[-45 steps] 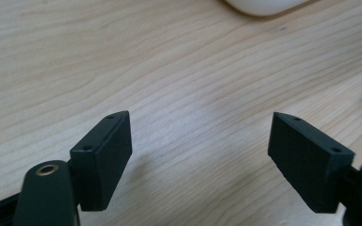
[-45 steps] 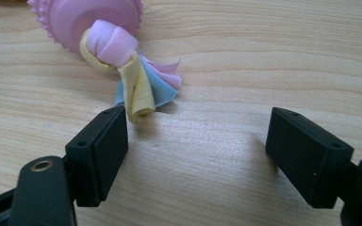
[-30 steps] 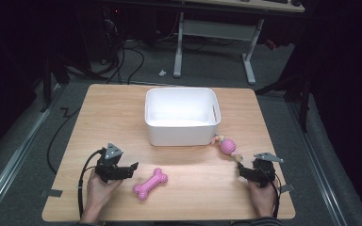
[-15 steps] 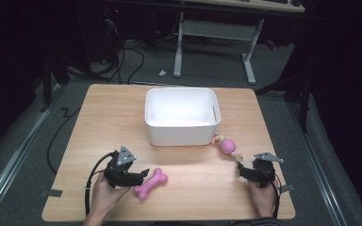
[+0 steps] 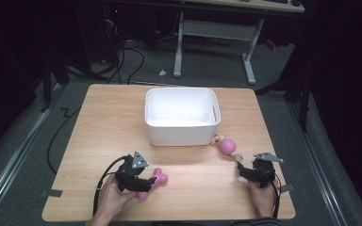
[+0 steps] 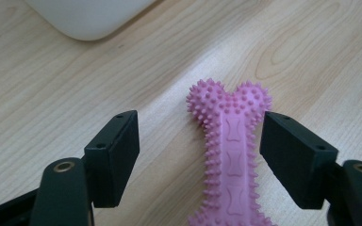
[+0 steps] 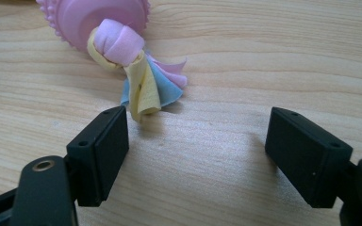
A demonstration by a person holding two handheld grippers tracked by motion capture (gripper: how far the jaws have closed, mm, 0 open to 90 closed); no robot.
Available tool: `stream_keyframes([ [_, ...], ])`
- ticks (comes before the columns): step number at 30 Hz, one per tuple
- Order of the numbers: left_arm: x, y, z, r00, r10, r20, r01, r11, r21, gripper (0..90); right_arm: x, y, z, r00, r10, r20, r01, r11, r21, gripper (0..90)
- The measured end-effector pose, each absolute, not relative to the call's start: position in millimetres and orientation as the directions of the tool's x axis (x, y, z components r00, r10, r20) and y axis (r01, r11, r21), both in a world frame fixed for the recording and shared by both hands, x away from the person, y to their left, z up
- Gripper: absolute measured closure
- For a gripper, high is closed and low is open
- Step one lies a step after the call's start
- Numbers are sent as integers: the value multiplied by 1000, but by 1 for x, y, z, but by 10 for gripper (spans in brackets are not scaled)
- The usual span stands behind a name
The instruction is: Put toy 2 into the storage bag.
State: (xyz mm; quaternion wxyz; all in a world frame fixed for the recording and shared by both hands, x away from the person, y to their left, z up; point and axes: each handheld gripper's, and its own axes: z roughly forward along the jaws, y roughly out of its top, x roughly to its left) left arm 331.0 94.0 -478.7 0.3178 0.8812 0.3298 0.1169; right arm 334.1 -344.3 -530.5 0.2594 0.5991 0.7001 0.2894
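A pink spiky bone toy (image 5: pixel 154 181) lies on the wooden table near the front left. My left gripper (image 5: pixel 141 181) is open and straddles its near end. In the left gripper view the bone (image 6: pixel 231 141) runs up between the jaws of that gripper (image 6: pixel 200 150), closer to the right one, with no contact visible. A pink ball toy with knotted fabric tails (image 5: pixel 227 146) lies right of the bin. My right gripper (image 5: pixel 243 170) stands open just short of it. In the right gripper view the pastel tail (image 7: pixel 146 87) ends ahead of the left jaw, and nothing sits within that gripper (image 7: pixel 198 150).
A white rectangular bin (image 5: pixel 181 134) stands at the table's middle back; its corner (image 6: pixel 85 16) also appears in the left gripper view. Bare wood stretches between the two grippers. Cables and desk legs stand on the floor beyond the table's far edge.
My left gripper has moved right, toward the bone toy, and now has the toy's end between its open jaws. The right gripper has not moved.
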Motion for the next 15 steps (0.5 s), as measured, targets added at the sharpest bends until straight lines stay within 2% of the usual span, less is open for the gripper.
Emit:
stream_keyframes([
  [15,332,72,-497,789,614,21,509,-672,538,362,334,-345,-530,-159,987,-19,687,125,716,224],
])
